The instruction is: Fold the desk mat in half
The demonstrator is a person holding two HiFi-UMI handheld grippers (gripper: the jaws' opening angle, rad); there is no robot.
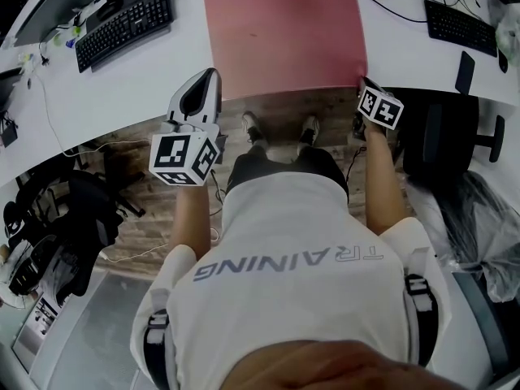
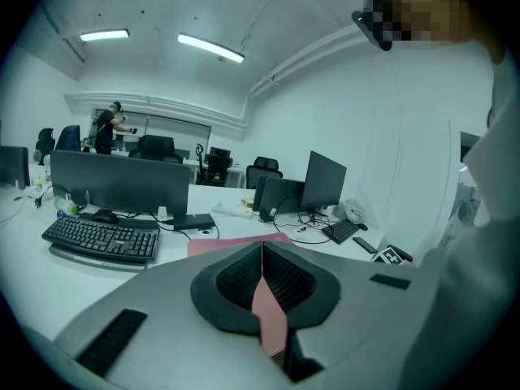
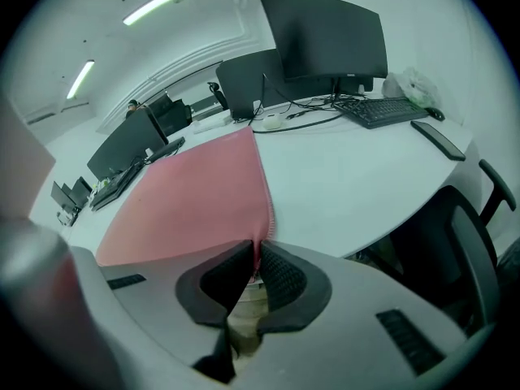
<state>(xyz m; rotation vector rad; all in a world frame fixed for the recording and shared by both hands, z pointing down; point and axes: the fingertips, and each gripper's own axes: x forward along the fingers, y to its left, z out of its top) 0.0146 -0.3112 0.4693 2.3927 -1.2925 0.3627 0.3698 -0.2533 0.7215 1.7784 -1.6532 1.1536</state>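
We stand at a curved white desk (image 1: 162, 71) with a two-jaw gripper in each hand; the pink desk mat (image 1: 280, 31) lies spread out on the desk in front of us, its near edge along the desk's near rim; a black keyboard (image 1: 122, 24) sits well to its left and a second keyboard (image 1: 459, 27) well to its right. The left gripper (image 1: 214, 75) is at the mat's near left corner; in the left gripper view its ribbed pads are pressed together on a thin pink strip of the mat, seen edge-on between them. The right gripper (image 1: 363, 86) is at the near right corner; the right gripper view shows its jaws pinched on the stitched edge of that corner. A black office chair (image 1: 443, 132) stands just beside our right arm; dark monitors (image 3: 325, 35) line the far side of the desk.
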